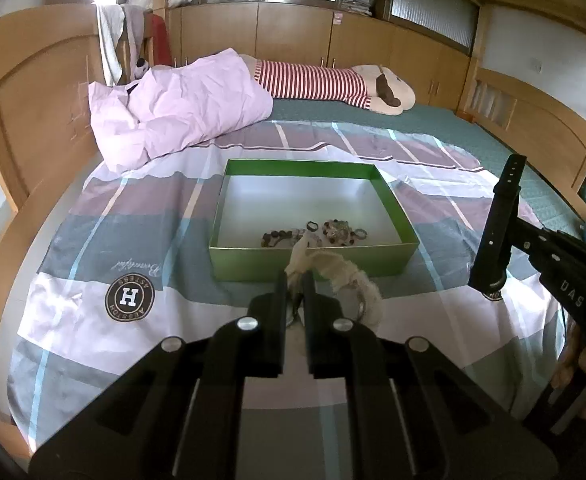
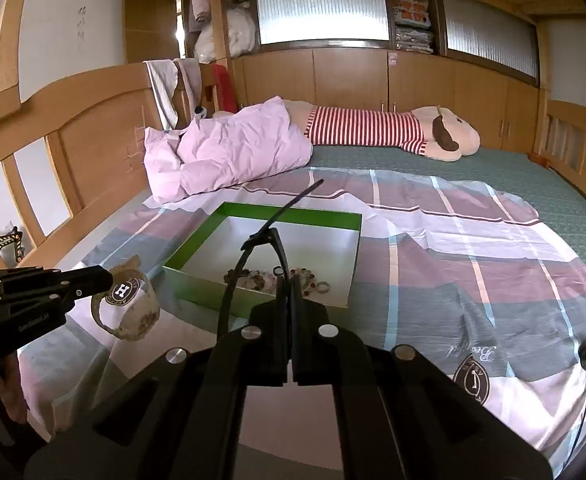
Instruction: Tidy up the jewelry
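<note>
Cream lace bracelet (image 1: 335, 276) hangs pinched in the closed left tool (image 1: 296, 286), short of the near wall of the green box (image 1: 313, 258) mid-bed; soft, light, floppy (best gripped at its ring). Right tool (image 2: 287, 286), closed on a stiff black watch strap (image 2: 253, 256), points downward at the box.

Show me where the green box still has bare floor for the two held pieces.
The green box is bare across its far half, up to the back wall, and along its left side. The jewelry pile crowds the near wall. The left gripper holds a cream band; the right gripper a black strap.
</note>
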Motion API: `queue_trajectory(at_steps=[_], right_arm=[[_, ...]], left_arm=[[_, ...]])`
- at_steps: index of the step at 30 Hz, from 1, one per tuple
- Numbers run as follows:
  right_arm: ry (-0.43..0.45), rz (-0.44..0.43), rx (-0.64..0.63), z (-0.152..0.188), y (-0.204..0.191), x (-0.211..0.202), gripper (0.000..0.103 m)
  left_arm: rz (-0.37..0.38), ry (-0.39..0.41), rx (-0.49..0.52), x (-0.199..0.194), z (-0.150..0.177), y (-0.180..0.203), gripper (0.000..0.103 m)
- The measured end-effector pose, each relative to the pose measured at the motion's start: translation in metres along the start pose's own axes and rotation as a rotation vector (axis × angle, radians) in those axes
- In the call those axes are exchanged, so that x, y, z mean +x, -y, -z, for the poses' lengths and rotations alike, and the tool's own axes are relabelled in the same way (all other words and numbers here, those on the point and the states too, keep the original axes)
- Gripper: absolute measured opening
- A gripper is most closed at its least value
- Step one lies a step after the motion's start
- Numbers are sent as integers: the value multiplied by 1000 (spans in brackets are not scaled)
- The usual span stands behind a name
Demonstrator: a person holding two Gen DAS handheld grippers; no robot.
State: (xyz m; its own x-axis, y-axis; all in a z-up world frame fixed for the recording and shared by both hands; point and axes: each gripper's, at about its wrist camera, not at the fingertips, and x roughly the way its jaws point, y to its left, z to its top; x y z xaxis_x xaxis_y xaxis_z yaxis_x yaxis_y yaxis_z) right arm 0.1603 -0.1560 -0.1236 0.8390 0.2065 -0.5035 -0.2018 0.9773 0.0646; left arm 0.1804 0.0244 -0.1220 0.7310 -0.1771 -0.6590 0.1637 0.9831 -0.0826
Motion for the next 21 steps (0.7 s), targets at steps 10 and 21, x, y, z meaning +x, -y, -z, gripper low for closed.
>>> queue_trajectory(at_steps=[10, 21], right_arm=[[-2, -7, -1, 0, 3, 2, 2], [-9, -43, 6, -1, 2, 2, 2]], left_arm=[[-3, -5, 3, 2, 0, -3, 2], [-5, -219, 10, 61, 20, -10, 57]])
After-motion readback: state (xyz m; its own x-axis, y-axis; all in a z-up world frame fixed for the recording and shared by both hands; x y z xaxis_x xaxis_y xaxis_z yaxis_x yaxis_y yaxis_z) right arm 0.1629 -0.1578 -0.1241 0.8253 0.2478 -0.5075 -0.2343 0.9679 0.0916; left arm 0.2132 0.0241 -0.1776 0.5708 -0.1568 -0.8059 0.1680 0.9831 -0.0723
